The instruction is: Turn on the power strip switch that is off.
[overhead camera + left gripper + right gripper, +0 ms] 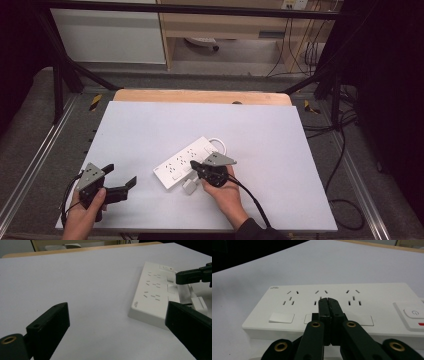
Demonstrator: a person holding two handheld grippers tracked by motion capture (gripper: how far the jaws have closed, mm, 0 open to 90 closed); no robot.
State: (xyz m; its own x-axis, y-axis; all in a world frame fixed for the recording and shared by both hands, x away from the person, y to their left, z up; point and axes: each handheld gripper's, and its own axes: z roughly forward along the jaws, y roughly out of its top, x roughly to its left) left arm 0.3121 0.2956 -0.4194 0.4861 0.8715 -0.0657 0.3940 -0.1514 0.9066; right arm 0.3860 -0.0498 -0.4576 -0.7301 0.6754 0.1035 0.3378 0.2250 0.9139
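Note:
A white power strip (184,161) lies aslant in the middle of the white table (150,125); its sockets and switch (415,312) face up. My right gripper (195,167) is shut, with nothing between its jaws. Its tips (328,301) hover over the middle sockets of the power strip (337,305), at its near long edge. A small white plug (189,186) lies on the table against that edge, just under the right hand. My left gripper (120,175) is open, low over the table's near left part. The power strip (155,292) lies ahead and right of the left gripper (117,306).
The strip's white cable (220,145) loops at its far end. A wooden edge (200,96) borders the table's far side. Black frame bars (60,75) and floor cables (345,150) surround the table.

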